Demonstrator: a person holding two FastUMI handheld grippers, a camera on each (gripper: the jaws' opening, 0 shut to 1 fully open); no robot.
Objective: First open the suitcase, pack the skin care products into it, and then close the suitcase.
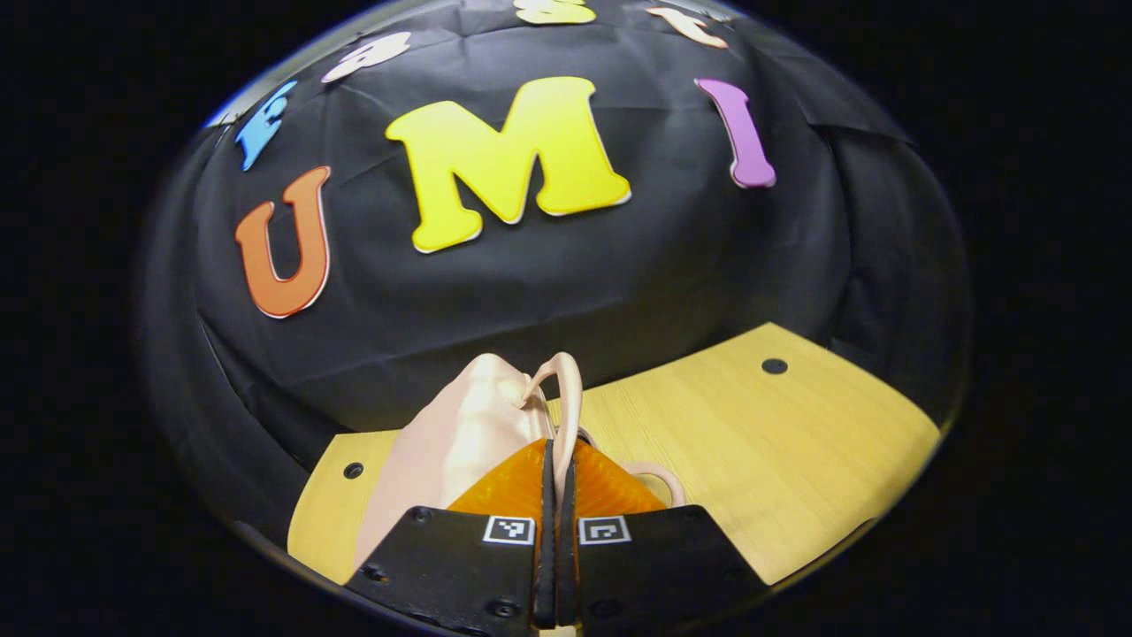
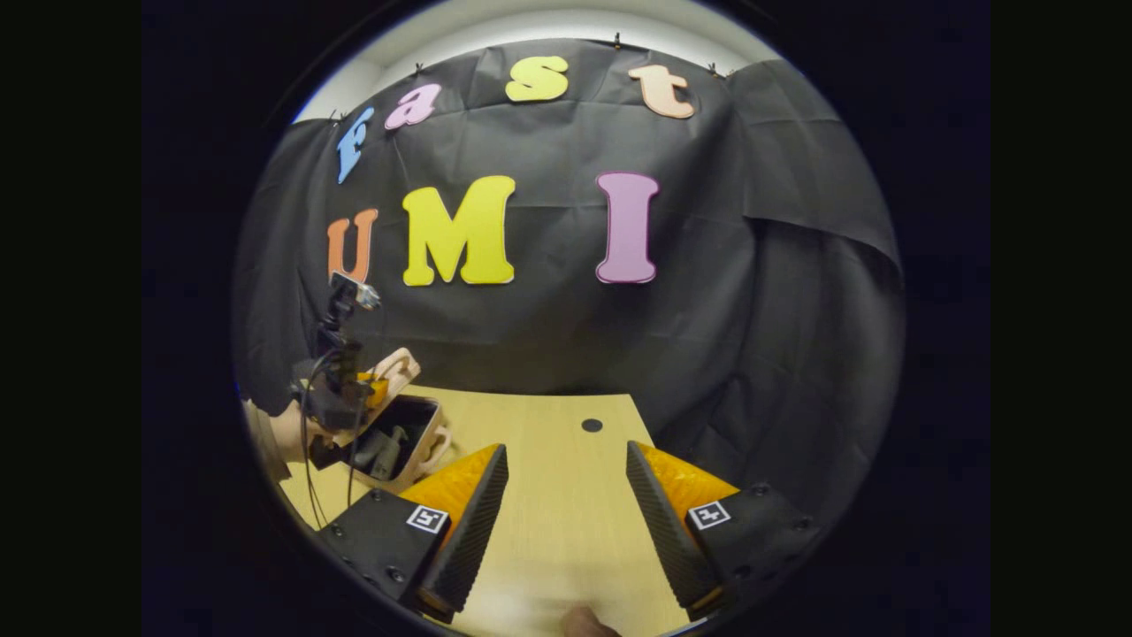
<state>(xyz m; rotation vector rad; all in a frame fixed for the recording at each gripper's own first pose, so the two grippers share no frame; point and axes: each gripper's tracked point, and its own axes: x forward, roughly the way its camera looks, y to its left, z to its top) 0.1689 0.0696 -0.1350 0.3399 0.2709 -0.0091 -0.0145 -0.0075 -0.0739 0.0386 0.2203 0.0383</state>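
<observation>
Your small, smooth pale-pink suitcase sits open at the left of the wood-grain table, its rounded lid pinched between your left gripper fingers, while your right gripper hangs wide apart over bare tabletop.
</observation>
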